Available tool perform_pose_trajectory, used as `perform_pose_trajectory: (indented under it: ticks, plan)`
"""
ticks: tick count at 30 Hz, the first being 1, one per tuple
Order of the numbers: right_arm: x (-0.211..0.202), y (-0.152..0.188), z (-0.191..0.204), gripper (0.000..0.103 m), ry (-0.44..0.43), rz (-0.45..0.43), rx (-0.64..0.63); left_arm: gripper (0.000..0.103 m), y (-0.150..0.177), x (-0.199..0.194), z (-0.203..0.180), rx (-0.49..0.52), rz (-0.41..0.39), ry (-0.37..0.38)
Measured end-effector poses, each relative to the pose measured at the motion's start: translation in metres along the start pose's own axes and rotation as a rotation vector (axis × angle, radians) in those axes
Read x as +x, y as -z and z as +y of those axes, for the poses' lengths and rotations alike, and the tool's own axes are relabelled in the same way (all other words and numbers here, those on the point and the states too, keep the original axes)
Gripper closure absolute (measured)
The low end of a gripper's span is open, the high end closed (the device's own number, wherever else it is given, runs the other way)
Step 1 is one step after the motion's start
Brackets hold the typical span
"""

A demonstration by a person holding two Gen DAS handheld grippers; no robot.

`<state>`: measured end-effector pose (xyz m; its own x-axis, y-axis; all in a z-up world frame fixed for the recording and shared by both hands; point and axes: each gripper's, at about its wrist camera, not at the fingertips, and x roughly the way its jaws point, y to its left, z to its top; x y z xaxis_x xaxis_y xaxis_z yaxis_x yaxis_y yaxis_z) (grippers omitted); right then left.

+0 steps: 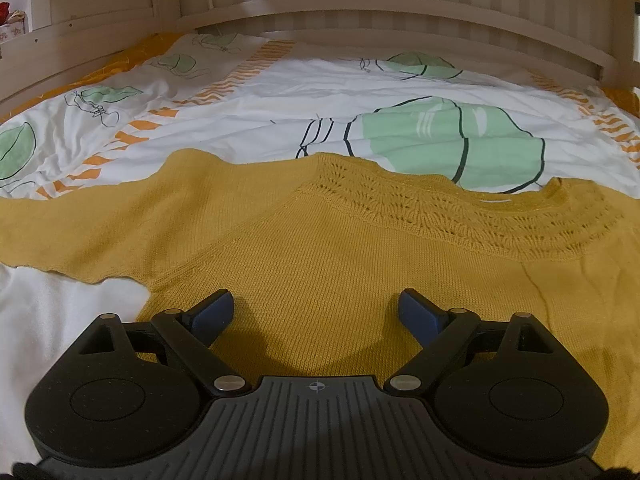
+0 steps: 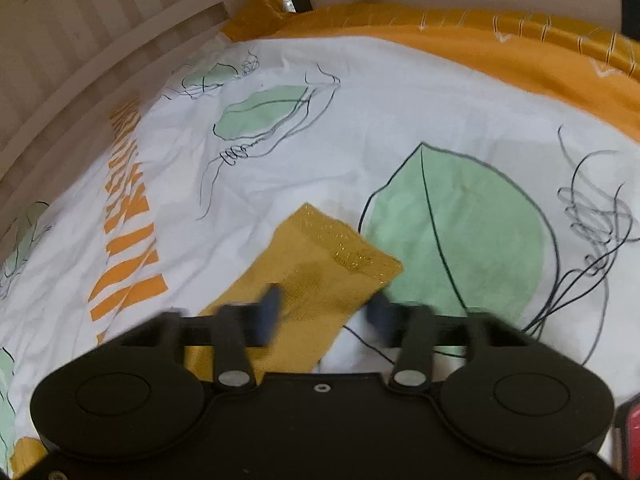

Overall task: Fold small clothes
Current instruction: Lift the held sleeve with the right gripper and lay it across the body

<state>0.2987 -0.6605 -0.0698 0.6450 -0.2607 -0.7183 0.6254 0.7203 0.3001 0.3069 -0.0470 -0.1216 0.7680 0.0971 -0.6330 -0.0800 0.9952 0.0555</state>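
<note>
Mustard knit sweater [image 1: 320, 248] lies flat on the leaf-print bedspread [image 1: 280, 108] toward the bed's near edge, the left gripper [image 1: 316, 312] spread wide over its body, the right gripper [image 2: 326, 312] spread, blurred, over its sleeve [image 2: 316, 276].

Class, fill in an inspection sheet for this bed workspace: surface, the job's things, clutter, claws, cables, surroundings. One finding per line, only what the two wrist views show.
Surface: duvet cover, white with green leaves and orange stripes, wrinkled.
Job's things: mustard knit sweater spread flat, lace-pattern neckline away from the camera; its sleeve end lies flat on the cover.
Clutter: nothing seen on the bed.
Claws: left claw open over the sweater body, holding nothing; right claw open, motion-blurred, over the sleeve end.
Cables: nothing seen.
Surroundings: wooden slatted bed frame; orange sheet edge.
</note>
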Motion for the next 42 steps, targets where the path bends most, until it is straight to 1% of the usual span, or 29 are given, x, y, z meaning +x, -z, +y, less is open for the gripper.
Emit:
perform_pose_trajectory:
  ticks: [1,2,5,7,10,13,15,16,18,20,21,22,23,24,25,26,29,30,31,33,35,36,37,39,42]
  plan:
    - [-0.004,0.0,0.002,0.083,0.001,-0.007,-0.011,0.013,0.0,0.0,0.0,-0.001,0.0,0.0]
    - [-0.008,-0.001,0.001,0.084,-0.017,-0.014,-0.006,0.013,0.0,0.0,0.0,-0.001,0.001,0.0]
    - [-0.026,-0.001,0.011,0.085,-0.087,-0.048,0.006,0.013,-0.001,0.0,-0.001,0.002,0.005,-0.002]
    - [-0.037,-0.002,0.023,0.085,-0.153,-0.049,0.003,0.013,-0.002,0.0,0.0,-0.002,0.008,0.001]
    - [-0.061,0.003,0.054,0.084,-0.259,-0.056,-0.021,0.013,-0.004,0.0,0.002,-0.009,0.02,0.009]
    - [-0.087,0.012,0.099,0.085,-0.371,-0.049,-0.077,0.014,-0.008,-0.002,0.005,-0.009,0.048,0.034]
    - [-0.106,0.024,0.137,0.084,-0.443,-0.033,-0.145,0.014,-0.011,-0.005,0.01,-0.007,0.074,0.056]
    - [-0.113,0.032,0.153,0.083,-0.466,-0.022,-0.177,0.015,-0.011,-0.008,0.013,-0.008,0.087,0.069]
    - [-0.125,0.052,0.187,0.082,-0.509,0.026,-0.25,0.015,-0.01,-0.016,0.021,-0.02,0.104,0.092]
    - [-0.131,0.074,0.214,0.077,-0.496,0.062,-0.34,0.015,-0.007,-0.022,0.028,-0.024,0.112,0.106]
    - [-0.133,0.087,0.228,0.064,-0.474,0.066,-0.404,0.015,-0.005,-0.024,0.03,-0.019,0.112,0.107]
    - [-0.136,0.098,0.234,0.049,-0.459,0.062,-0.447,0.015,-0.002,-0.026,0.031,-0.01,0.111,0.103]
    - [-0.137,0.108,0.241,0.041,-0.447,0.053,-0.488,0.015,-0.001,-0.026,0.031,0.001,0.112,0.1]
    - [-0.137,0.116,0.246,0.024,-0.433,0.038,-0.521,0.015,0.001,-0.027,0.031,0.013,0.11,0.101]
    - [-0.138,0.122,0.249,0.01,-0.408,0.016,-0.551,0.015,0.002,-0.028,0.03,0.023,0.108,0.102]
    - [-0.14,0.127,0.25,0.008,-0.38,-0.013,-0.58,0.015,0.003,-0.028,0.028,0.032,0.104,0.101]
    - [-0.14,0.131,0.249,0.007,-0.268,-0.101,-0.666,0.015,0.005,-0.028,0.027,0.039,0.099,0.1]
    - [-0.138,0.129,0.245,0.007,-0.248,-0.129,-0.67,0.015,0.005,-0.028,0.027,0.038,0.099,0.1]
    - [-0.136,0.124,0.24,0.007,-0.236,-0.135,-0.659,0.015,0.004,-0.028,0.028,0.037,0.105,0.101]
    - [-0.126,0.11,0.223,0.01,-0.224,-0.106,-0.597,0.016,0.0,-0.03,0.027,0.03,0.121,0.106]
    - [-0.115,0.095,0.2,0.016,-0.211,-0.096,-0.523,0.017,-0.005,-0.034,0.026,0.011,0.137,0.117]
    - [-0.107,0.086,0.188,0.019,-0.17,-0.096,-0.497,0.017,-0.009,-0.037,0.026,-0.002,0.142,0.13]
    - [-0.103,0.082,0.178,0.026,-0.135,-0.099,-0.482,0.017,-0.011,-0.041,0.024,-0.012,0.142,0.141]
    - [-0.087,0.067,0.154,0.036,-0.081,-0.087,-0.452,0.017,-0.017,-0.05,0.02,-0.019,0.138,0.159]
    - [-0.063,0.046,0.114,0.039,-0.002,-0.054,-0.348,0.017,-0.024,-0.06,0.012,-0.008,0.129,0.188]
